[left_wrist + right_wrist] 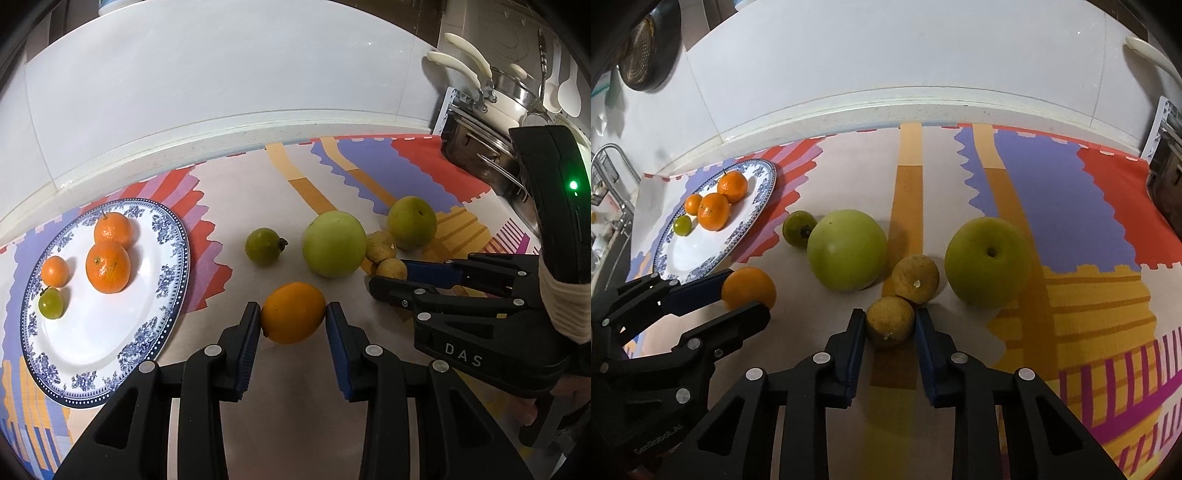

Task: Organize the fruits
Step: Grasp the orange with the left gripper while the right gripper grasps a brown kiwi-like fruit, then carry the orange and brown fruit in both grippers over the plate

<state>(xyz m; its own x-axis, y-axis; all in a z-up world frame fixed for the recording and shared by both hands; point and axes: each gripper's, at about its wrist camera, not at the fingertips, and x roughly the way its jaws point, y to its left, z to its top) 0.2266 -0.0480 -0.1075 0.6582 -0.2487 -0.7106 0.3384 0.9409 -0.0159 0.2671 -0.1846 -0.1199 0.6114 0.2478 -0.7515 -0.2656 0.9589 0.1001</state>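
My left gripper (293,314) is shut on an orange (293,313) resting low over the mat; it also shows in the right wrist view (748,289). My right gripper (891,319) is shut on a small brownish-yellow fruit (889,322), seen too in the left wrist view (391,268). A second brownish fruit (915,278) lies just behind it. A large green fruit (846,254), a green pear-like fruit (987,262) and a small dark green fruit (798,228) lie on the mat. The blue-rimmed plate (162,310) at the left holds three mandarins (108,266) and a small green fruit (51,303).
A colourful patterned mat (1052,192) covers the counter. A white tiled wall (221,74) runs along the back. Pots and pans (491,110) stand on a rack at the right. A sink rack (609,173) is at the far left.
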